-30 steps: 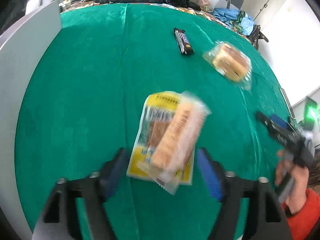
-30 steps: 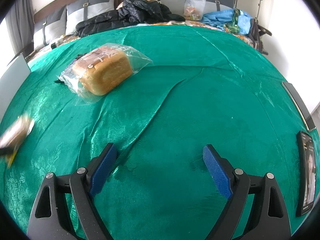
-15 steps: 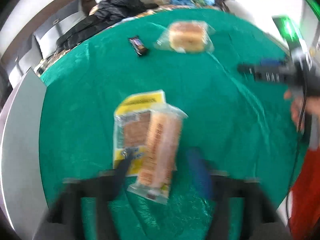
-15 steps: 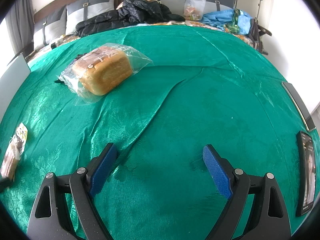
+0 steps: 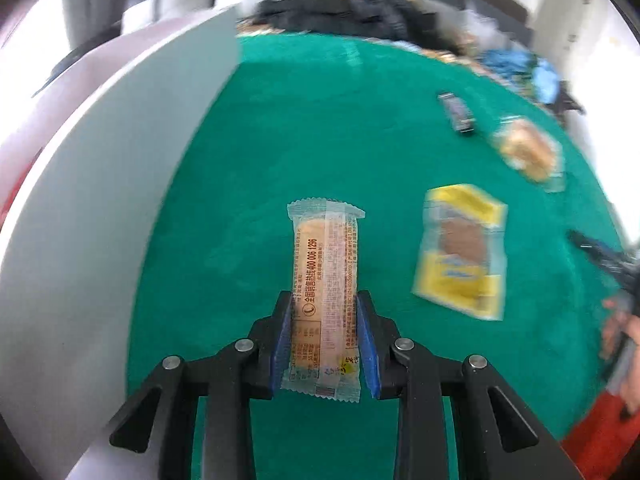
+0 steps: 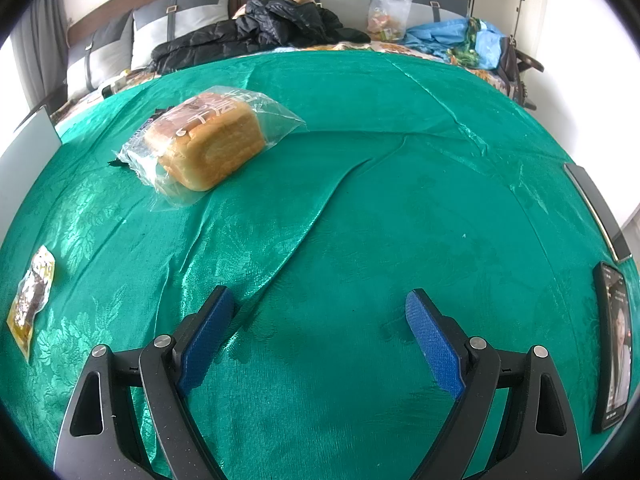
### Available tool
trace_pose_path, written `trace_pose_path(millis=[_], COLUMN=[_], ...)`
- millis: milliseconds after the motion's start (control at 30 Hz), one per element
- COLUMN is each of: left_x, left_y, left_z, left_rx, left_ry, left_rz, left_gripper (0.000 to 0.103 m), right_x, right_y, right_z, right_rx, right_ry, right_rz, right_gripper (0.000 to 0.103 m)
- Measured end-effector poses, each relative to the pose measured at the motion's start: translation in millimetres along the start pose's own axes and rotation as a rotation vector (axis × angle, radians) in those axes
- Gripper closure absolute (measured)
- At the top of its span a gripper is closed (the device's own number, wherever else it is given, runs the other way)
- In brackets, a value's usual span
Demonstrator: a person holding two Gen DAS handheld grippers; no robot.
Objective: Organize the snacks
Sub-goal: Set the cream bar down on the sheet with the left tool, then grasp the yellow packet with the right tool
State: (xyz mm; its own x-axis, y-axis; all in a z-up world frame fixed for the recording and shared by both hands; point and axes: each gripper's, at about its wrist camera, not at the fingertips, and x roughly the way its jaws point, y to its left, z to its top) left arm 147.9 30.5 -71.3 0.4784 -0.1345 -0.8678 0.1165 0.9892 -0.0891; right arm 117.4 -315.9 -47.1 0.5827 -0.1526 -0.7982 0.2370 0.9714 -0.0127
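My left gripper point(image 5: 324, 308) is shut on a long clear-wrapped biscuit pack point(image 5: 325, 264) and holds it above the green cloth point(image 5: 280, 140). A yellow snack packet point(image 5: 460, 248) lies to its right; it also shows at the left edge of the right wrist view point(image 6: 32, 296). A bagged bread loaf point(image 5: 526, 152) and a dark candy bar point(image 5: 458, 114) lie farther right. My right gripper point(image 6: 320, 316) is open and empty over the cloth, with the loaf point(image 6: 208, 144) ahead to its left.
A grey panel point(image 5: 100, 208) borders the cloth on the left. A phone point(image 6: 612, 360) and a dark flat device point(image 6: 596, 208) lie at the right edge. Black jackets point(image 6: 260, 32), bags and cushions sit beyond the far edge.
My left gripper has closed on the biscuit pack, lifted it off the yellow packet and swung left. The right gripper has not moved.
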Motion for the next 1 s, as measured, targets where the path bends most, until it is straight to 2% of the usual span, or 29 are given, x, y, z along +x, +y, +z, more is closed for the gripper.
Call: trace_pose_path(millis=[67,100,133,200,300,467,500,567,667,767,833,1000], left_x=[1.1,5.5,7.7,11.0,14.2,13.2,13.9,14.3,13.0,12.2,11.6,11.0], left_y=[1.5,1.3,0.9,-0.3,5.5,8.8,8.4,7.4,8.3,8.6,9.0,9.3], left_z=[-2.0,-2.8,-4.4,-10.3,-11.4,-17.0,-17.9,-18.3,-18.3,-19.4,-19.9,-21.3], left_rx=[-0.004,-0.007,-0.008,0.030,0.030,0.037,0.037,0.037,0.036,0.037,0.038,0.038], left_ry=[-0.030,-0.020,-0.017,-0.042,-0.065,-0.103,-0.104,-0.107,-0.110,-0.111,-0.112,-0.113], left_rz=[0.020,0.054,0.068,0.102,0.090,0.078,0.077,0.077,0.078,0.077,0.076,0.076], left_gripper=[0.044,0.017,0.008,0.004,0.000,0.000,0.000,0.000,0.000,0.000,0.000,0.000], right_x=[0.0,0.0,0.2,0.6,0.2,0.4,0.1,-2.5,-26.3,-34.0,-31.0,-0.7], right_y=[0.0,0.0,-0.1,-0.8,-1.0,-1.7,-0.4,7.6,54.1,121.4,158.1,223.9], right_z=[0.0,0.1,0.0,-0.3,-0.4,-0.1,0.9,7.3,9.1,14.1,18.2,24.5], right_rx=[0.000,0.000,0.001,0.002,0.002,0.005,0.012,0.047,0.156,0.156,0.147,0.111], right_ry=[0.000,0.000,0.002,0.002,0.002,0.003,0.025,0.124,0.200,0.300,0.340,0.397], right_rz=[0.000,0.000,-0.005,-0.006,-0.006,-0.008,-0.022,-0.045,0.180,0.336,0.346,0.198], right_gripper=[0.013,0.013,0.013,0.012,0.012,0.012,0.012,0.012,0.013,0.013,0.013,0.010])
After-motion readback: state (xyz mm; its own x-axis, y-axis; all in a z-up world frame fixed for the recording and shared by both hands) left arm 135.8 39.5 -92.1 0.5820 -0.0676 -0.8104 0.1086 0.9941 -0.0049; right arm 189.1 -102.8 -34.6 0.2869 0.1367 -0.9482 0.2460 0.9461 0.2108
